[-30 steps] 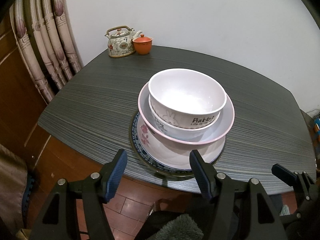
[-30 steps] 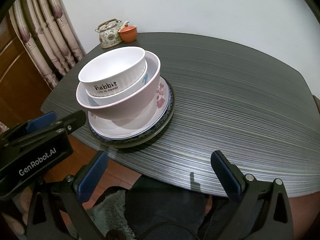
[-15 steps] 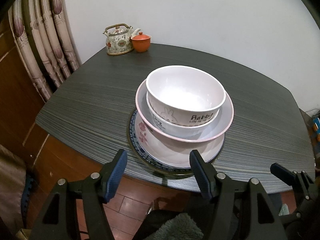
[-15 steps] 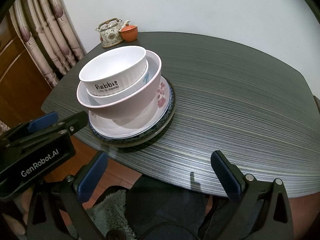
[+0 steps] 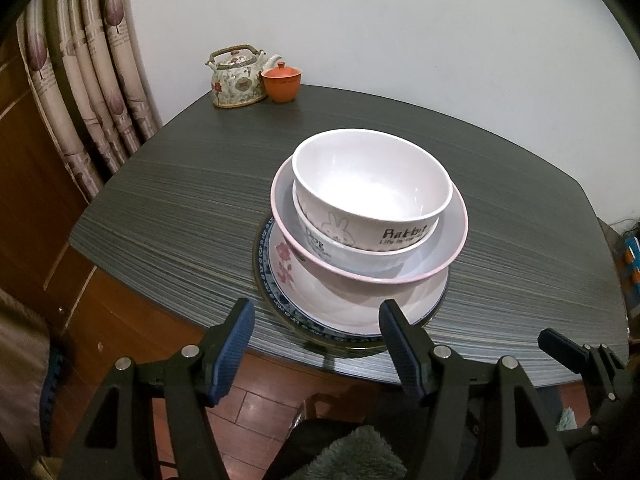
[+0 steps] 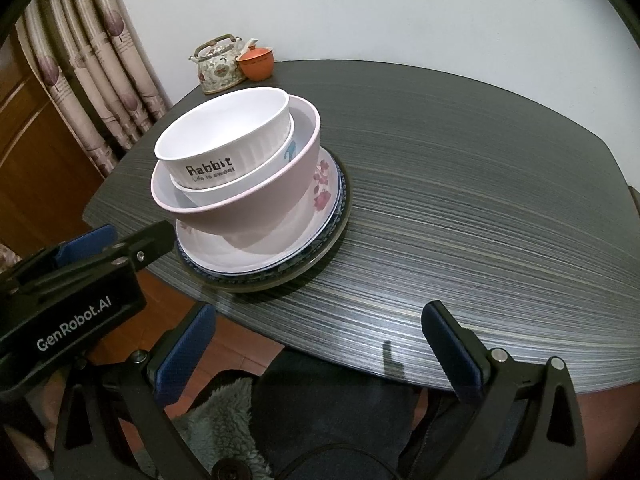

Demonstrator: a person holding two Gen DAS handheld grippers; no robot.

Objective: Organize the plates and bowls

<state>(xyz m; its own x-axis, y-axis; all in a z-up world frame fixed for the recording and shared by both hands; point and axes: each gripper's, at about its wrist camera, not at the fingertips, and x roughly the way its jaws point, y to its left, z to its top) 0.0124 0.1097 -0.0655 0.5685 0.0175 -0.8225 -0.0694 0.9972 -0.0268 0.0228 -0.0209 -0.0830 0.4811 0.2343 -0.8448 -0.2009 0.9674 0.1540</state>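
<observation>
One stack sits near my desk's (image 5: pixel 168 200) front edge: three nested bowls, the Rabbit bowl (image 5: pixel 372 196) on top, a second white bowl (image 6: pixel 256 178) under it, the wide pink bowl (image 6: pixel 248 212) lowest, on two plates (image 6: pixel 280 256). Both my left claw (image 5: pixel 316 344) and right claw (image 6: pixel 320 348) gape empty, short of the edge. A teapot (image 5: pixel 236 80) and an orange cup (image 5: pixel 281 84) stand in the far corner; the right half lies bare.

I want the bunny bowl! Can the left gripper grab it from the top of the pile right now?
Probably yes. The left gripper is open and empty, and the Rabbit bowl sits topmost with nothing over its rim or between the two.
</observation>
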